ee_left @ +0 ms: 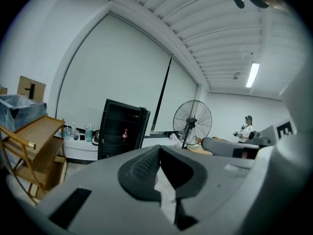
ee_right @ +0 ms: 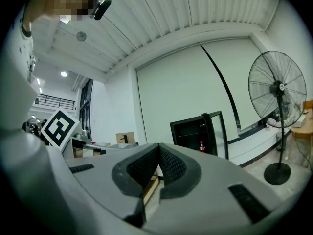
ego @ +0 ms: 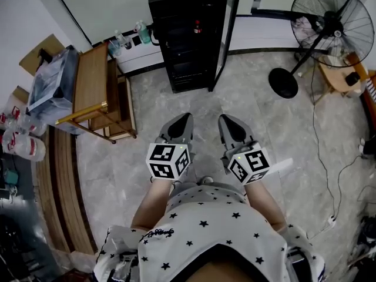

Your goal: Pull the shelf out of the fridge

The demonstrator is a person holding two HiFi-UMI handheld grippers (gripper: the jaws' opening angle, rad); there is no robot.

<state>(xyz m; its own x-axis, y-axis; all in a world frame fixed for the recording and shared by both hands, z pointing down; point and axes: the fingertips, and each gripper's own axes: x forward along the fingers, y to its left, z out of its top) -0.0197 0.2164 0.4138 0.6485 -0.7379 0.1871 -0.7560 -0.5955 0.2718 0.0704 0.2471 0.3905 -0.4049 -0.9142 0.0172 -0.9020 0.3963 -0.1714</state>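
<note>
We are holding the left gripper [ego: 183, 122] and right gripper [ego: 228, 123] close in front of us, jaws pressed together on nothing, because the open fridge [ego: 189, 37] with its shelf [ee_left: 115, 143] is standing well away across the floor.

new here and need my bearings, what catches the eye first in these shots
The black fridge stands open across the room, straight ahead of the person. Down close, the left claw and right claw sit side by side, both shut and empty. A big fan stands to the fridge's right.
</note>
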